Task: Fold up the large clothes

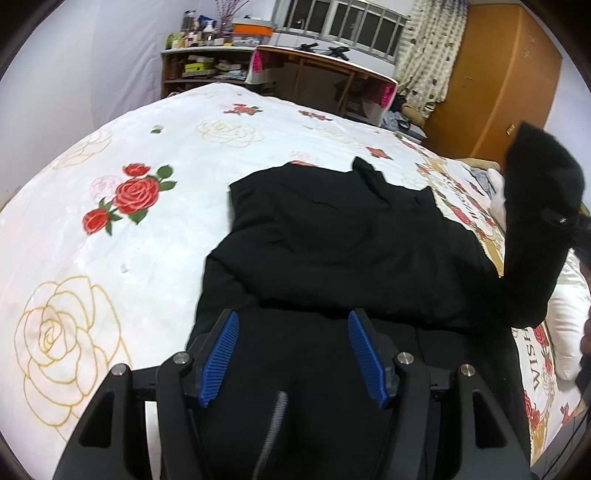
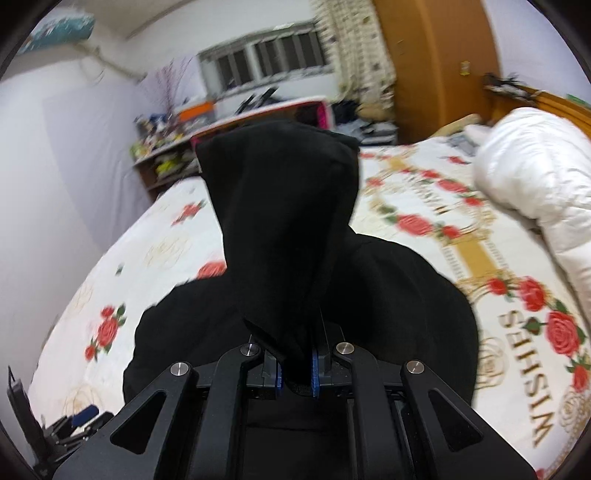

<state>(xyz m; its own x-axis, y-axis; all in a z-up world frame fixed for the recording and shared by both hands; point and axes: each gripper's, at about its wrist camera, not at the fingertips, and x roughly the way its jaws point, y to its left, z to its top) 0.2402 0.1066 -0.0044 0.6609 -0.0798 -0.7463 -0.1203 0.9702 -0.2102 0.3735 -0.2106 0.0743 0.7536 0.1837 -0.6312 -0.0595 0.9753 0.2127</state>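
Note:
A large black garment [image 1: 332, 243] lies spread on the flowered bedspread [image 1: 147, 240]. My left gripper [image 1: 291, 315] hovers over its near part, blue pads [image 1: 221, 354] wide apart and open with nothing pinched between them. My right gripper [image 2: 293, 339] is shut on a sleeve-like part of the black garment [image 2: 284, 221], which stands lifted and draped in front of the camera. From the left wrist view that raised sleeve [image 1: 535, 206] hangs up at the right edge. The left gripper [image 2: 74, 421] shows at the lower left of the right wrist view.
A white duvet [image 2: 535, 177] is bunched at the right side of the bed. Beyond the bed stand a wooden footboard [image 1: 325, 70], cluttered shelves [image 1: 199, 66], a barred window [image 1: 347, 26] and an orange-brown wardrobe [image 1: 498, 81].

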